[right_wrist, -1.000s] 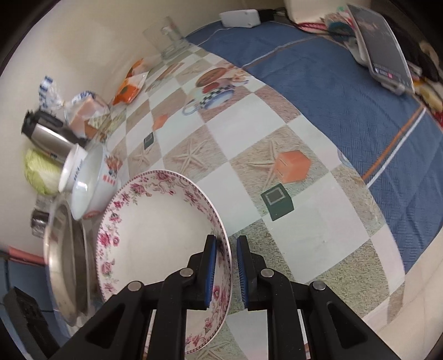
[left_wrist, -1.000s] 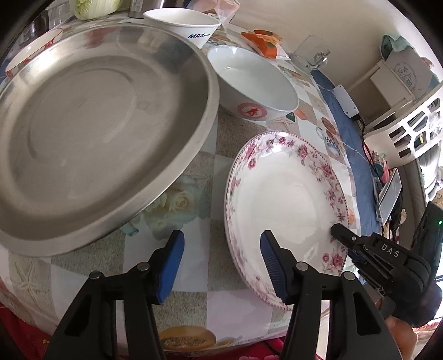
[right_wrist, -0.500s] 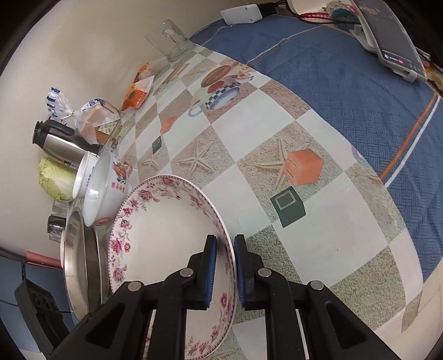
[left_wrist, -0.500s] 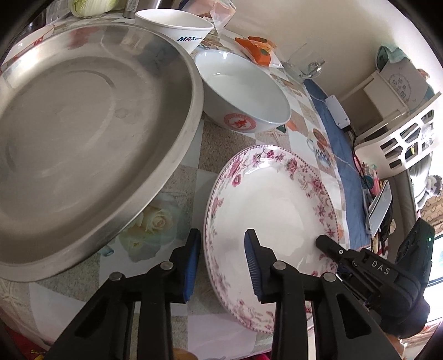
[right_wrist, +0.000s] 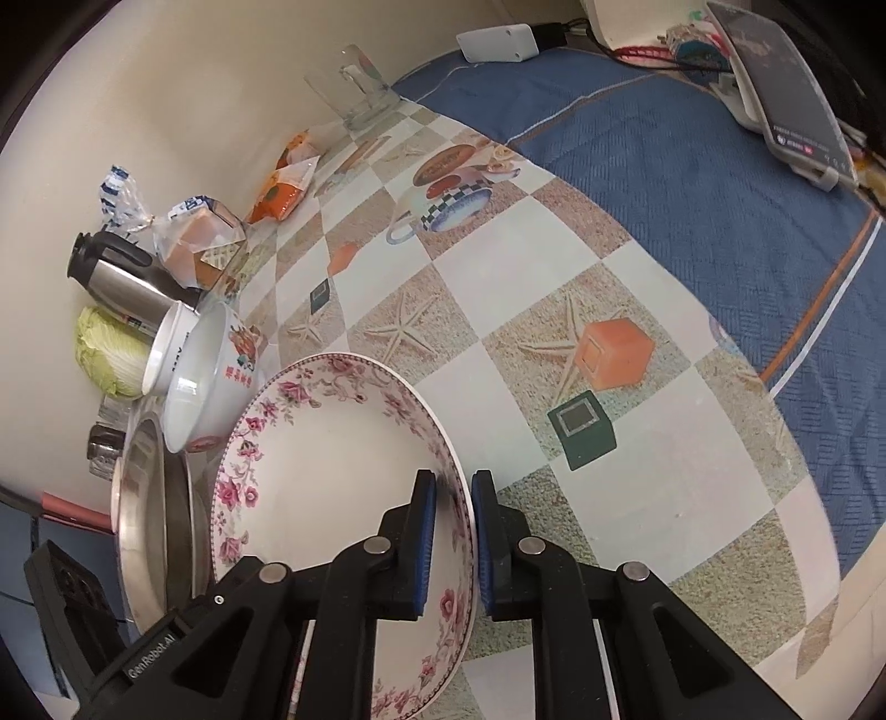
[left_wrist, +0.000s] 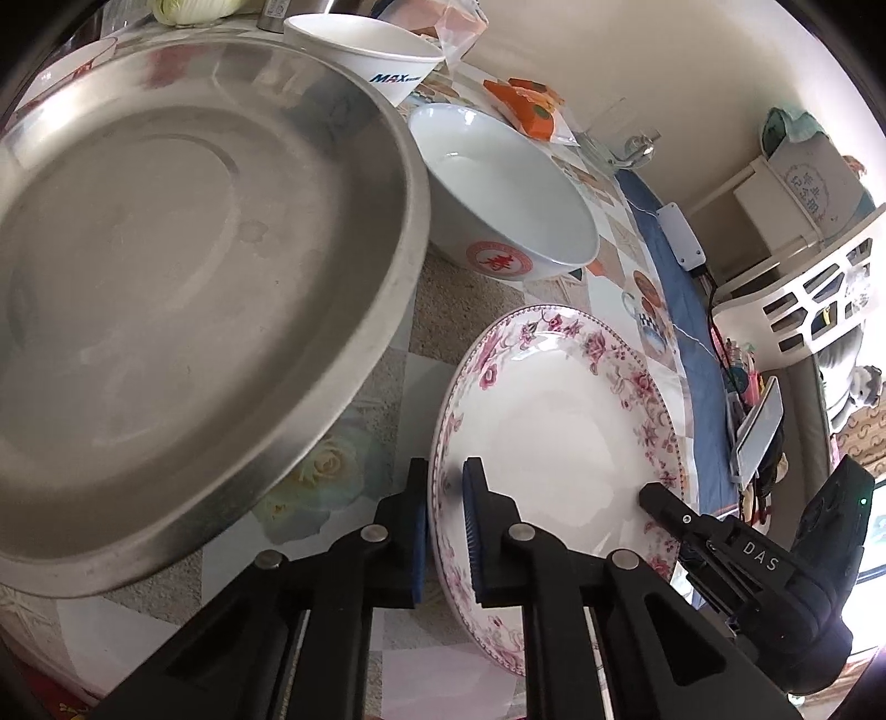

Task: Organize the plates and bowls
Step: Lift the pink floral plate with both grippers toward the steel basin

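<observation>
Both jaws now on floral plate [left_wrist: 559,421]

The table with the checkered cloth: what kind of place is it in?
Probably a home kitchen or dining corner: a steel kettle, a pale green cabbage and white ceramic bowls stand on the table against a plain wall.

Setting: a home, lived-in dining and kitchen corner against a plain wall.
Evidence: bench [right_wrist: 498,288] covered in printed oilcloth with cups and starfish; flowered plate [left_wrist: 559,421], steel basin [left_wrist: 183,266], white bowls [left_wrist: 509,188], cabbage [right_wrist: 108,354], steel kettle [right_wrist: 122,277], bagged bread [right_wrist: 199,238], snack packets [right_wrist: 282,191] and a glass mug [right_wrist: 354,94] along the wall; blue cloth [right_wrist: 692,183] with a charger [right_wrist: 501,44] and phone [right_wrist: 786,105]; white laundry basket [left_wrist: 814,299] and shelf unit [left_wrist: 797,188] beyond.
</observation>
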`<state>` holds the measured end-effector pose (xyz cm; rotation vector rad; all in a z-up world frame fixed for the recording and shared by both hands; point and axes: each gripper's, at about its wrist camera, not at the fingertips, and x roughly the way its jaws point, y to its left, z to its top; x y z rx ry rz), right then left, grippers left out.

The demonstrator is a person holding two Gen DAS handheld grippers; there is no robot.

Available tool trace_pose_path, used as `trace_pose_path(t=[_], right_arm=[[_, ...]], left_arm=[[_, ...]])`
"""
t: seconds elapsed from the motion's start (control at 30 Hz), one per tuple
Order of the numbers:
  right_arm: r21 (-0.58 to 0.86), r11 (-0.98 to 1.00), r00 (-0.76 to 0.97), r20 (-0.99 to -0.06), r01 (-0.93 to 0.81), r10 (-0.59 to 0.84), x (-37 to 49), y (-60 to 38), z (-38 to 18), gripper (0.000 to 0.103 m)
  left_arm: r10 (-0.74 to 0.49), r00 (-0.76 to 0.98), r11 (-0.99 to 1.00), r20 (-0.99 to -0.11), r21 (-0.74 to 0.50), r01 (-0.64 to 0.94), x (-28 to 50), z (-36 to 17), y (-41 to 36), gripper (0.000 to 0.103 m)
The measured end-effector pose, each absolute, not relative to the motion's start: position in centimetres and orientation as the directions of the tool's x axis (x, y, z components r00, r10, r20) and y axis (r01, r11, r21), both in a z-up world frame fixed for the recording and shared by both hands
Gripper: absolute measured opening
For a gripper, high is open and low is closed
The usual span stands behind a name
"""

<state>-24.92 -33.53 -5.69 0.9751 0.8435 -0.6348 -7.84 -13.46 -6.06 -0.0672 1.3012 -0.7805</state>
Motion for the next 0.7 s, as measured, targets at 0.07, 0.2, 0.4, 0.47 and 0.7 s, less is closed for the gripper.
trace_pose_path(t=[0.07,0.2,0.4,0.47,0.7], right_arm=[[0.429,0.44,0.521,-0.847,0.789,-0.108,-25.0,-33.4,-5.5,0.014],[0.394,0.458,0.507,-0.848,0.797,-0.152,-25.3,-33.3,-4.7,0.014],[0.39,0.483,0.529,-0.827,0.784,-0.191,-25.5,-33.0,-3.3,0.014],[0.386,0.488,0.53,-0.824,0.783,-0.2,-25.6,-33.0,-3.1,0.014],[0.385,0.496,0.547,-0.804,0.778,-0.235,-25.9,-32.7,-2.1,0.014]], left_arm=[[-0.55,0.057,0.741,-0.833,-0.456,0.493,-8.1,-5.9,-13.8,0.012],[-0.556,0.07,0.727,-0.828,-0.444,0.523,-8.6,-5.2,-14.1,0.012],[-0.573,0.073,0.716,-0.816,-0.455,0.529,-8.6,-4.6,-13.9,0.012],[-0.577,0.069,0.712,-0.814,-0.459,0.531,-8.6,-4.5,-13.9,0.012],[-0.595,0.089,0.691,-0.799,-0.452,0.563,-8.9,-3.3,-14.0,0.012]])
